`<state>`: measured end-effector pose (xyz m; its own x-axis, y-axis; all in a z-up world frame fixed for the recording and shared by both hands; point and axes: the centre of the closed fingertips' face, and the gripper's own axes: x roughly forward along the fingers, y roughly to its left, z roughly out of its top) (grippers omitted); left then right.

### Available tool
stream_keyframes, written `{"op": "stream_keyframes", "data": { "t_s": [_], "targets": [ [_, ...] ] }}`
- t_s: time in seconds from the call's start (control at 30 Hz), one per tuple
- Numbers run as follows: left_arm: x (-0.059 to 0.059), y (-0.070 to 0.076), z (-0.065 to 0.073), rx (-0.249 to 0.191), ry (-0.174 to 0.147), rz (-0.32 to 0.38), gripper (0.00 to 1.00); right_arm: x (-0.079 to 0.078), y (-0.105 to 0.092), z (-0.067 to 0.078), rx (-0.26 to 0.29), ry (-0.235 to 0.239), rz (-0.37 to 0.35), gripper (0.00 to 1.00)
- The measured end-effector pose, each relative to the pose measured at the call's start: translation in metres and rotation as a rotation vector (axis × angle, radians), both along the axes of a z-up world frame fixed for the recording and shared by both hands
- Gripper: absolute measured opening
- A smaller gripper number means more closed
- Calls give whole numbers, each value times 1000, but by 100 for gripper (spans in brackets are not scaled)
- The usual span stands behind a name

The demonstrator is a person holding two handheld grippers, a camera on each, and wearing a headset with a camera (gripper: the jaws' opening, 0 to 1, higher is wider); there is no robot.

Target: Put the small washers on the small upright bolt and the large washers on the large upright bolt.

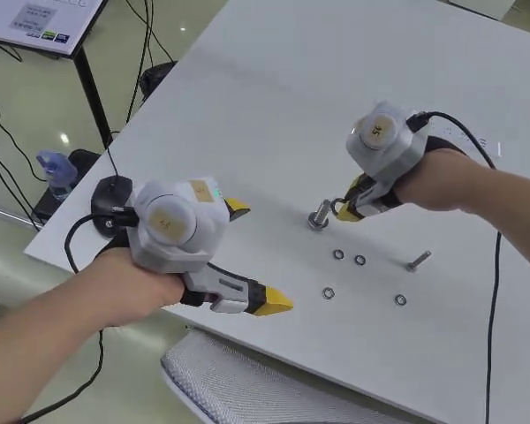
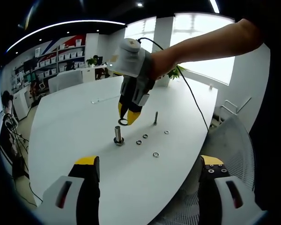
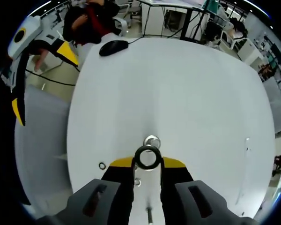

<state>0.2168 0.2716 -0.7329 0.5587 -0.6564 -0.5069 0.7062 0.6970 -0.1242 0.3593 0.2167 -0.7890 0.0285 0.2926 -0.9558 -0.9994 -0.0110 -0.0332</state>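
My right gripper [image 1: 347, 211] is shut on a large dark washer [image 3: 147, 158], held edge-up just beside and slightly above the large upright bolt [image 1: 319, 216]. In the right gripper view the bolt's top [image 3: 151, 140] sits right behind the washer. From the left gripper view the right gripper [image 2: 127, 118] hangs over the large bolt [image 2: 118, 135] with the washer [image 2: 123, 122] at its tips. A small bolt [image 1: 418, 260] stands farther right. Several loose washers [image 1: 338, 254] lie between the bolts. My left gripper [image 1: 256, 256] hovers open near the table's front edge, with nothing between its fingers.
A black mouse [image 1: 112, 191] with its cable rests at the table's left corner. A grey mesh chair [image 1: 230, 380] stands below the front edge. A blue bottle [image 1: 56, 172] is on the floor at left. The white table [image 1: 274, 97] stretches away behind the bolts.
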Motion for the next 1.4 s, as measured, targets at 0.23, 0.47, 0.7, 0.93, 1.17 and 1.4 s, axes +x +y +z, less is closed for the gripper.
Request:
{"op": "stream_keyframes", "data": {
  "t_s": [0.23, 0.47, 0.7, 0.93, 1.17, 1.4],
  "targets": [
    [3, 0, -3, -11, 10, 12, 93, 5, 7, -4, 1, -14, 4, 20],
    [4, 0, -4, -5, 7, 13, 99, 7, 10, -12, -12, -5, -1, 20],
    [4, 4, -5, 8, 7, 22, 100, 7, 12, -16, -12, 4, -8, 20],
    [4, 5, -6, 5, 12, 24, 100, 6, 11, -22, -30, 5, -1, 20],
    [1, 7, -7, 11, 17, 23, 99, 8, 15, -26, -34, -3, 11, 20],
    [-1, 7, -5, 9, 17, 24, 98, 9, 13, -30, -47, -14, 20, 20]
  ]
}}
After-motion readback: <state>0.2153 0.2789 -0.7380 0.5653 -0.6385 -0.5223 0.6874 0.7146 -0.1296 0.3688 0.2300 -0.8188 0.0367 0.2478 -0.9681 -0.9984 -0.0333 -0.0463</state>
